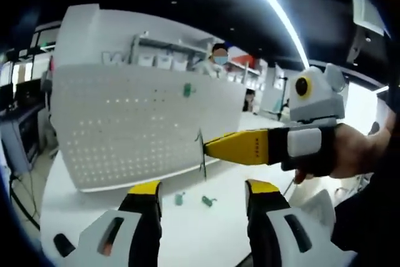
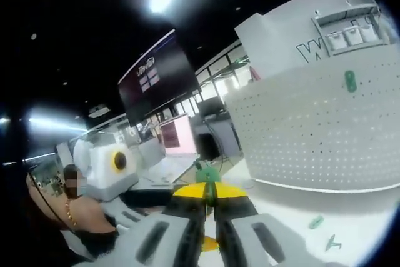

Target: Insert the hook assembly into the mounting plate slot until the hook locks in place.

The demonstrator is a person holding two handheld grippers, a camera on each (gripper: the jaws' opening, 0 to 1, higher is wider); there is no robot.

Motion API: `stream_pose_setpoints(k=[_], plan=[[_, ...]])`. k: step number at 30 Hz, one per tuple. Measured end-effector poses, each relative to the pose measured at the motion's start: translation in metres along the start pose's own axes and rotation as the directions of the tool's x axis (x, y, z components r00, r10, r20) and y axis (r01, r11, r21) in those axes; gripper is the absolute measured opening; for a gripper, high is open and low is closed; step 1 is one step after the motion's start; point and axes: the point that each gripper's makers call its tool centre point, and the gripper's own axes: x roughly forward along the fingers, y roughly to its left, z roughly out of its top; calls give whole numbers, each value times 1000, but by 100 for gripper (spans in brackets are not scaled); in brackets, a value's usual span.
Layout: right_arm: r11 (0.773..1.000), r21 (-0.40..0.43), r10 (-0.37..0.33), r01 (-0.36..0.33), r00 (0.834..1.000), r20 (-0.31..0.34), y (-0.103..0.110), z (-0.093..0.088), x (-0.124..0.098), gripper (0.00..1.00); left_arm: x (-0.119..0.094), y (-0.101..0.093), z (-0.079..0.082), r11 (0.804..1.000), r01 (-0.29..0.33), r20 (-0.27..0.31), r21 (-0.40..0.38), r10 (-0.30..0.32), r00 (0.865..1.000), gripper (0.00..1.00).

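Note:
A white perforated mounting plate (image 1: 137,123) stands upright on the white table, with one green hook (image 1: 187,90) fixed near its top right. In the left gripper view my right gripper (image 1: 207,148) reaches in from the right, shut on a thin hook assembly (image 1: 201,154) just in front of the plate's lower right edge. My left gripper (image 1: 204,189) is open below it with nothing between its jaws. In the right gripper view my right gripper (image 2: 209,191) is shut on the green hook assembly (image 2: 208,174); the plate (image 2: 312,129) and its green hook (image 2: 350,80) lie to the right.
Two loose green pieces (image 1: 179,199) (image 1: 208,201) lie on the table (image 1: 94,211) before the plate, also seen as green pieces (image 2: 316,222) (image 2: 332,242). A person (image 1: 219,57) stands behind the plate. Shelves, desks and a dark screen (image 2: 156,85) fill the background.

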Motion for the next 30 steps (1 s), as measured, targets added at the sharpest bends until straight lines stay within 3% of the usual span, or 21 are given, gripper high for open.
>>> stream_pose_setpoints(k=[7, 10, 19, 30], plan=[[999, -34, -10, 10, 1000, 8, -8, 8, 0, 0, 0, -5, 0, 999, 30, 10, -40, -30, 999, 86], [997, -72, -19, 20, 1000, 10, -11, 12, 1, 0, 1, -2, 12, 989, 36, 70, -146, -26, 997, 100], [997, -57, -51, 53, 998, 40, -27, 19, 4, 0, -3, 3, 23, 994, 18, 72, -105, -10, 997, 100], [991, -57, -112, 118, 989, 94, -58, 39, 10, 0, 3, 3, 21, 992, 21, 56, -121, -14, 998, 100]])
